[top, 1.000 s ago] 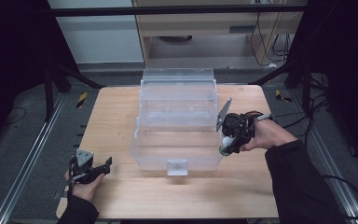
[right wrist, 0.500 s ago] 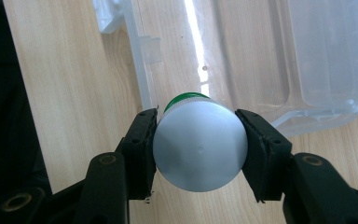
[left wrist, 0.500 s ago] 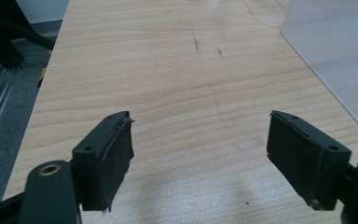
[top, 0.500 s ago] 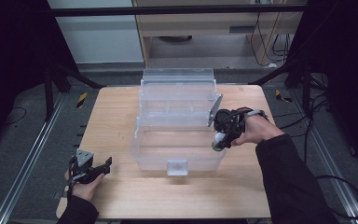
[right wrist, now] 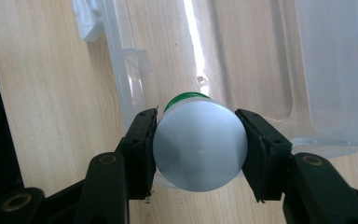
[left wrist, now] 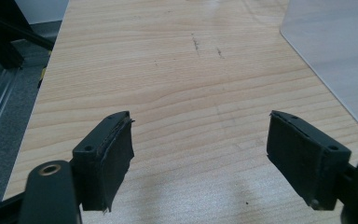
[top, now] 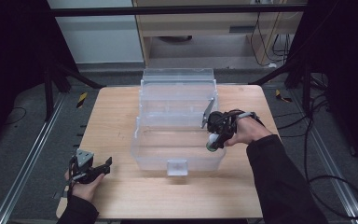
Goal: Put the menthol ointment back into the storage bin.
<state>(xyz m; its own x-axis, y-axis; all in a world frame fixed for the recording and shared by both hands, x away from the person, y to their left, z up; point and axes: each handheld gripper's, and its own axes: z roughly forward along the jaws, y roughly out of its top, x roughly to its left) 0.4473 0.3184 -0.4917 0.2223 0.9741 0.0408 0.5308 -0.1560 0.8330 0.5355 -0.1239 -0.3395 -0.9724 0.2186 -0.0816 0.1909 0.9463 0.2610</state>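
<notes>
A pale wooden surface [top: 121, 116] carries a clear plastic box [top: 179, 121] set in stepped tiers, its far part rising higher and its near part forming an open tray with a small latch tab at the middle of the near wall. The right hand-held gripper [top: 213, 140] is held by the person's right hand [top: 244, 132] at the right end of the box's near tray, over its right wall, and points downward. Its jaws are clamped on a small white bottle [top: 211, 142] with a green cap. In the right gripper view the bottle's round white base [right wrist: 199, 147] faces the camera between the two black pads, which press its sides, and the green cap [right wrist: 182, 99] points away toward the clear tray below; whether the cap touches the tray floor cannot be told. The tray's rim and a molded corner lie to the left of the bottle in that view, with bare wood beyond. The left hand-held gripper [top: 97, 169] rests in the person's left hand [top: 85, 185] at the near left corner of the surface, well apart from the box, with a grey three-cornered plate on top. Its jaws stand wide apart with nothing between them, and in the left gripper view its pads [left wrist: 114, 156] frame bare wood grain, with a corner of the clear box [left wrist: 335, 56] at the upper right.
</notes>
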